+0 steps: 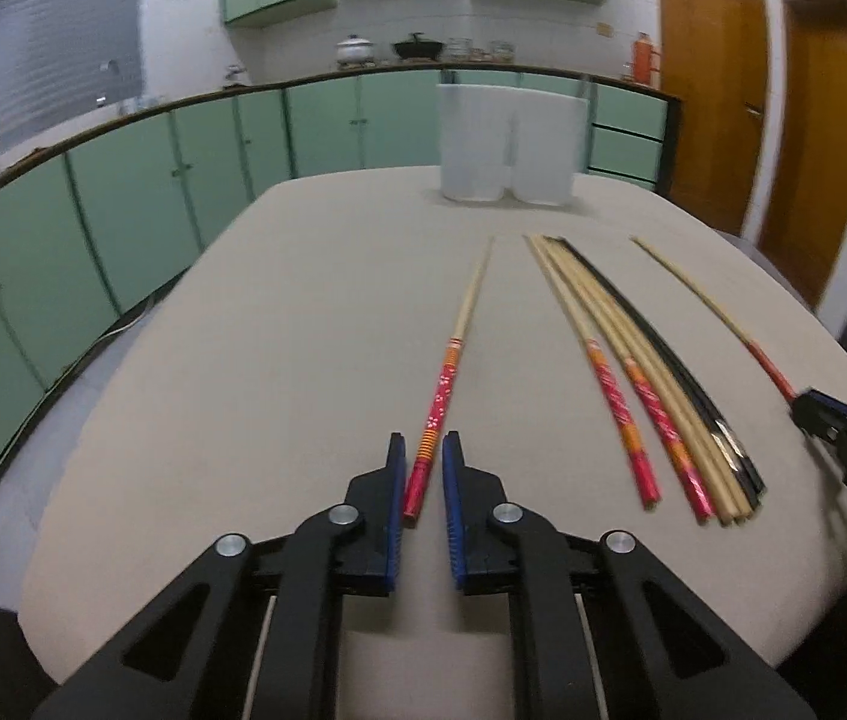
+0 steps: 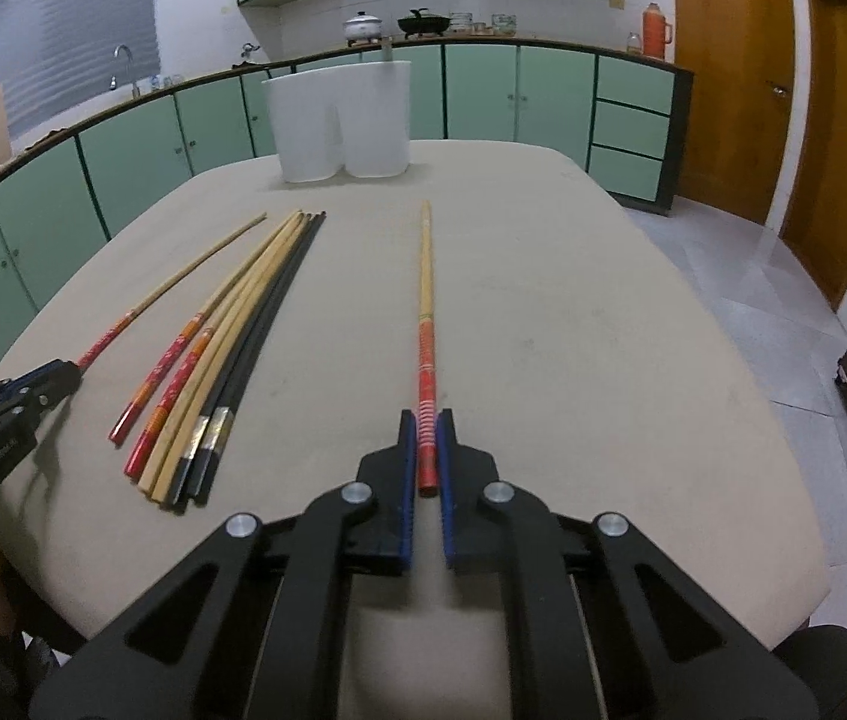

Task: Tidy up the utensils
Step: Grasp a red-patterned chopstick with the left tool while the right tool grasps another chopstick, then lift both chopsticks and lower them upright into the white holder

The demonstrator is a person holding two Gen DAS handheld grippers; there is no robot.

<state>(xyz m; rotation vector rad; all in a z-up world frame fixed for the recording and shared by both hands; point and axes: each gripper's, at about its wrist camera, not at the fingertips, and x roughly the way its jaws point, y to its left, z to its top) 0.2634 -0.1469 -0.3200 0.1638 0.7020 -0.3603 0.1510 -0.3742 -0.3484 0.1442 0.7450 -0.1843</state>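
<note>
Each gripper has a red-handled bamboo chopstick between its fingers. My left gripper (image 1: 425,443) straddles the red end of one chopstick (image 1: 453,360) lying on the table, its jaws a little apart around it. My right gripper (image 2: 427,420) is shut on the red end of another chopstick (image 2: 425,300). Between them lies a bundle of several chopsticks (image 1: 651,372), two red-handled, two plain bamboo and black ones; it also shows in the right wrist view (image 2: 213,360). A white two-compartment holder (image 1: 507,144) stands at the table's far end, also in the right wrist view (image 2: 342,120).
The beige table (image 1: 279,360) is rounded, with its edges close on both sides. Green kitchen cabinets (image 1: 123,192) run behind it and wooden doors (image 1: 711,78) are at the right. A tiled floor (image 2: 771,276) lies right of the table.
</note>
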